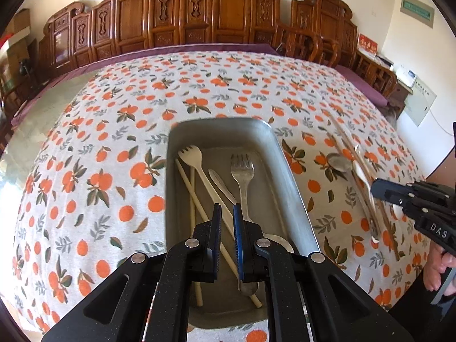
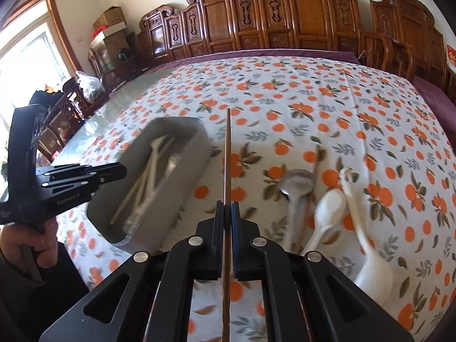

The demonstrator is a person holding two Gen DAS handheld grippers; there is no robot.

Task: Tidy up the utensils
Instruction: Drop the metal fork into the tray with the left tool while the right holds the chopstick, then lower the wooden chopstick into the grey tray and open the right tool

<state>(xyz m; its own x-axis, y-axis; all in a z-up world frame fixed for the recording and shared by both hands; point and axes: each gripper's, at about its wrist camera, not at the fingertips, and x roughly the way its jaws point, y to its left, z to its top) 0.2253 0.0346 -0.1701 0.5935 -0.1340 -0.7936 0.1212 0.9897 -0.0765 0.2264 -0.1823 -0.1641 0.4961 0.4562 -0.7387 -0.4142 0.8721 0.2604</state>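
A grey metal tray [image 1: 293,176] holds a white plastic fork [image 1: 190,154], a metal fork [image 1: 242,168], a knife [image 1: 219,185] and pale chopsticks [image 1: 193,199]. My left gripper [image 1: 227,213] hovers over the tray's near end, jaws narrowly apart and empty. My right gripper [image 2: 227,208] is shut on a brown chopstick [image 2: 227,154] and holds it above the cloth, right of the tray [image 2: 182,182]. A metal spoon [image 2: 296,185], two white spoons [image 2: 327,208] and another brown chopstick [image 2: 315,168] lie on the cloth to its right.
The table is covered by an orange-print cloth [image 1: 114,131]. Carved wooden chairs [image 1: 199,14] line the far edge. The left gripper shows at the left of the right wrist view [image 2: 119,171].
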